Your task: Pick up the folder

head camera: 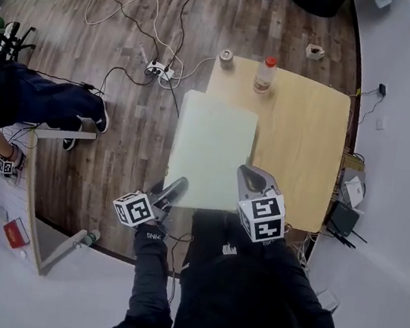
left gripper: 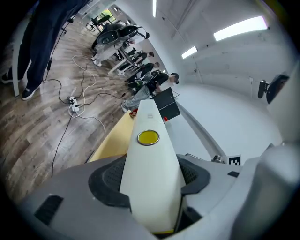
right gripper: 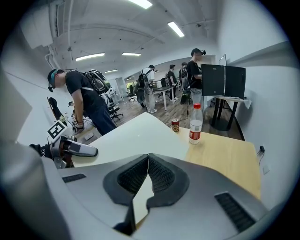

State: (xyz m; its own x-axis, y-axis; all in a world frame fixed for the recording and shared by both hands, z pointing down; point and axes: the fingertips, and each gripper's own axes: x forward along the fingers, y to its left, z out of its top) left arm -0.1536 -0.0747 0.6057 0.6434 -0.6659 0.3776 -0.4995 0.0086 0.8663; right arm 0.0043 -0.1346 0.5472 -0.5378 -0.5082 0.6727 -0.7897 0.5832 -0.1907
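The folder [head camera: 210,153] is a flat, plain rectangle of pale greenish white, its broad face turned up. It lies over the left part of the table [head camera: 306,152], long sides running near to far, and its left side and far left corner reach out past the table's left edge. Its near edge is pinched at two places: the left gripper [head camera: 177,186] at the near left corner and the right gripper [head camera: 251,174] at the near right corner. Seen edge-on from the left, the folder bulges thick between the pads and bears a round yellow snap [left gripper: 148,137]. Whether its far edge rests on the table cannot be told.
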